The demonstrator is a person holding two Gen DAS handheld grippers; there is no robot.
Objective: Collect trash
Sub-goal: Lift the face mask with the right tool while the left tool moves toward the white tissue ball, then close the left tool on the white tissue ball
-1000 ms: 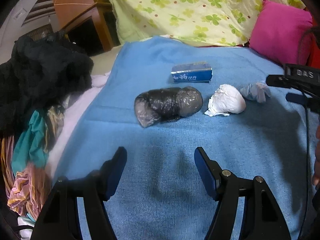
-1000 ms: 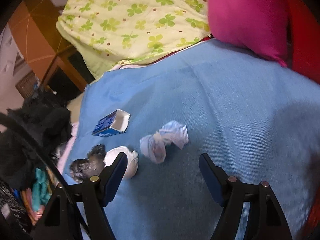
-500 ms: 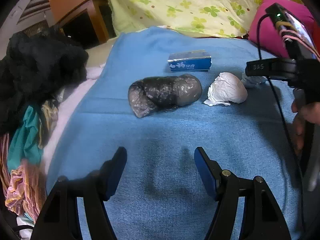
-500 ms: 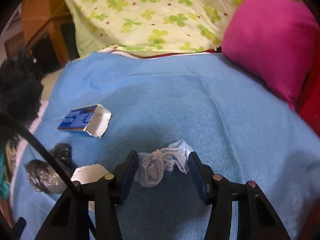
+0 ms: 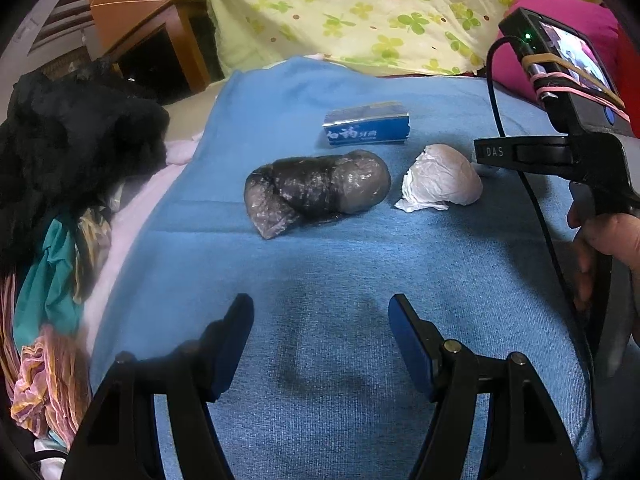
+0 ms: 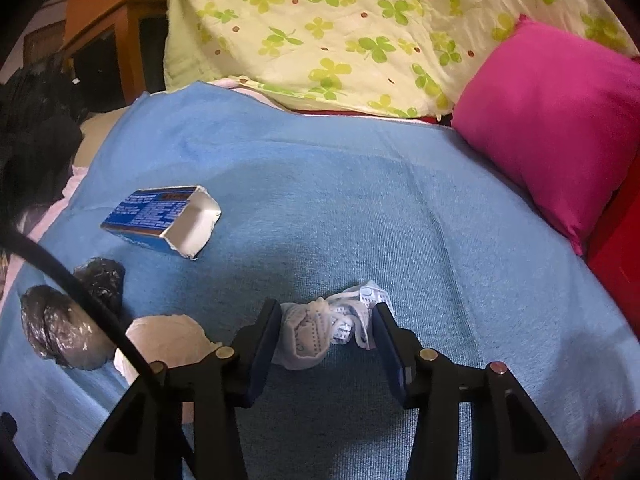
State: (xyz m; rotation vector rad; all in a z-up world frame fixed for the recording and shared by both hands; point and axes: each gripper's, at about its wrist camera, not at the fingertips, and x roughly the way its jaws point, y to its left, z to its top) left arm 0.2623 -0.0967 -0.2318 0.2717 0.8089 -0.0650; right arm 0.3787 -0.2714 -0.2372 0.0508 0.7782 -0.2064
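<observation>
Trash lies on a blue blanket (image 6: 360,184). My right gripper (image 6: 326,312) has its jaws closing on a crumpled pale-blue face mask (image 6: 316,336), and both pads touch its sides. To its left lie a white paper wad (image 6: 164,340), a dark plastic bundle (image 6: 56,328) and an open blue box (image 6: 160,216). In the left wrist view the bundle (image 5: 320,188), the wad (image 5: 440,180) and the box (image 5: 368,128) lie ahead of my left gripper (image 5: 318,308). It hangs open over bare blanket with nothing between its fingers. A hand (image 5: 612,240) holds the right tool.
A black garment heap (image 5: 72,152) and coloured clothes (image 5: 48,300) lie along the blanket's left edge. A clover-print quilt (image 6: 340,28) and a pink pillow (image 6: 552,132) bound the far side. Wooden furniture (image 5: 140,20) stands at the back left. A cable (image 5: 532,200) trails from the right tool.
The right gripper rolled upright, moved up to the face mask, and its jaws narrowed from wide apart to touching the mask. The left gripper stayed in place, still open.
</observation>
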